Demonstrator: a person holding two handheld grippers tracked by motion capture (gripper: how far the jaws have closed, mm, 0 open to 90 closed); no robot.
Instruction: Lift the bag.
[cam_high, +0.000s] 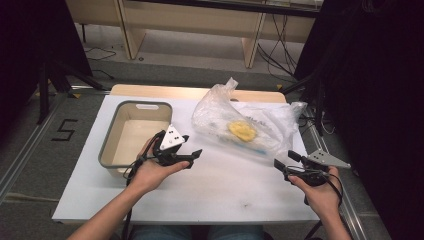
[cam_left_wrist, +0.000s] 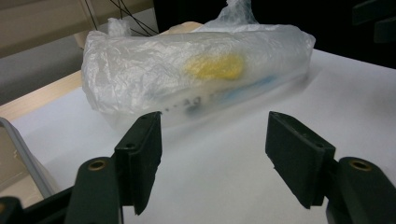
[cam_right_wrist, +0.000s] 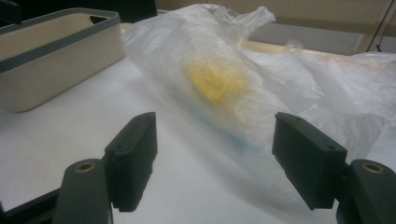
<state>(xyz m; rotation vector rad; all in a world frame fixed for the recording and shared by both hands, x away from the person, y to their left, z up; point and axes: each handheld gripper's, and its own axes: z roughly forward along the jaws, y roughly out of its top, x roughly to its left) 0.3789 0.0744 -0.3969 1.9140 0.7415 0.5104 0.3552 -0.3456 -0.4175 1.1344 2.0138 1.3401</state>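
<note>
Left tongs (cam_high: 192, 156) spread | right tongs (cam_high: 283, 161) spread | bag (cam_high: 240, 127) between, seemingly untouched

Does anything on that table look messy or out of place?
Only the plastic bag: it lies crumpled beside the tub, something yellow blurred inside it. Nothing looks spilled or broken.

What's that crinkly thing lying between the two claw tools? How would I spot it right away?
Look at the white table top, to the right of the beige tub with the grey rim. There lies a clear, wrinkled plastic bag, lumpy and partly knotted at the top. A yellow patch shows through it, which nothing else on the table has.
</note>
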